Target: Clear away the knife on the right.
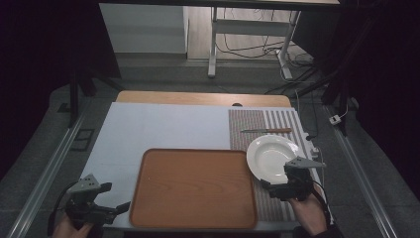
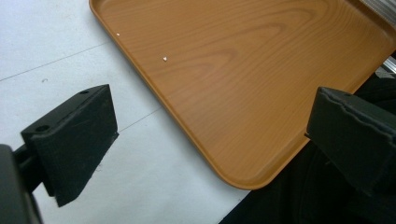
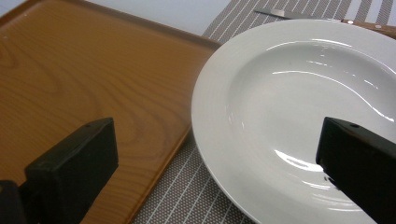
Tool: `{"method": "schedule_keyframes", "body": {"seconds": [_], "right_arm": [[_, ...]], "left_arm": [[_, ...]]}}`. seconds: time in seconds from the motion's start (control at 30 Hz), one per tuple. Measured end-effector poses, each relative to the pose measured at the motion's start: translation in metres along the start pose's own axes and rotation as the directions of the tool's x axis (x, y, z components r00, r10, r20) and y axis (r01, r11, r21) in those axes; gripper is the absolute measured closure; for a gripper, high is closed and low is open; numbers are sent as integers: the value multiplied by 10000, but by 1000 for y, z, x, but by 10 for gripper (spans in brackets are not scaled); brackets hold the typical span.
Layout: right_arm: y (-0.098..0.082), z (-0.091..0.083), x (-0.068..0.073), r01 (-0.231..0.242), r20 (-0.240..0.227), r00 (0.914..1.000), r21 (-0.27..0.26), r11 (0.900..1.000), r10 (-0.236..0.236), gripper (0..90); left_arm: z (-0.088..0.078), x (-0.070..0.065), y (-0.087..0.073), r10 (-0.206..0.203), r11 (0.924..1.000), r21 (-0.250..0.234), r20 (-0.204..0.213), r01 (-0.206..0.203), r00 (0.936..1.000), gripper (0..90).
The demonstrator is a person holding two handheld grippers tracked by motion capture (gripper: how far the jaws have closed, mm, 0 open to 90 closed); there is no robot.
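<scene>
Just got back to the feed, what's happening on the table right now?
A person holds a gripper in each hand. The right gripper is open at the near rim of the white plate, which lies empty on the striped placemat with a knife beyond it. The left gripper waits open beside the wooden tray's near left corner, holding nothing. The tray is bare. Nothing has been lifted.

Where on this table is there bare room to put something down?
The whole wooden tray is bare. So is the pale cloth behind it and to its left, up to the left gripper. The striped mat is crowded: plate, knife, right gripper.
</scene>
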State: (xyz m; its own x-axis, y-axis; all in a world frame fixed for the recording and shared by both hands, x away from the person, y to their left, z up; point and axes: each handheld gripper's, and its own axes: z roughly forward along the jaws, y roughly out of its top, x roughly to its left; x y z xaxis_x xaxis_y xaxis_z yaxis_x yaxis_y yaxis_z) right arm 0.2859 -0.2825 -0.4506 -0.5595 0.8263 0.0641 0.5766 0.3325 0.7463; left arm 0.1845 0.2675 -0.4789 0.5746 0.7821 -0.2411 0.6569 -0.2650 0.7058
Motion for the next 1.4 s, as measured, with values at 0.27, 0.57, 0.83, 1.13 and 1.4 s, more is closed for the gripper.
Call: {"method": "schedule_keyframes", "body": {"seconds": [0.27,0.57,0.83,1.13,1.4], "right_arm": [[9,13,-5,-39,184,9998,76,10000,37,0],[17,27,-18,-182,501,9986,120,9998,176,0],[27,41,-30,-38,681,9977,179,9998,26,0],[43,55,-44,-4,1018,9948,275,9996,-24,0],[55,70,-56,9,1108,9938,464,9989,-61,0]], "left_arm": [[1,0,1,1,10000,32,-20,-1,10000,19],[1,0,0,-19,10000,49,-11,19,10000,19],[0,0,0,-46,10000,71,-22,46,10000,19],[0,1,0,-80,9999,69,-3,80,10000,19],[0,1,0,-94,9999,74,2,94,10000,19]]}}
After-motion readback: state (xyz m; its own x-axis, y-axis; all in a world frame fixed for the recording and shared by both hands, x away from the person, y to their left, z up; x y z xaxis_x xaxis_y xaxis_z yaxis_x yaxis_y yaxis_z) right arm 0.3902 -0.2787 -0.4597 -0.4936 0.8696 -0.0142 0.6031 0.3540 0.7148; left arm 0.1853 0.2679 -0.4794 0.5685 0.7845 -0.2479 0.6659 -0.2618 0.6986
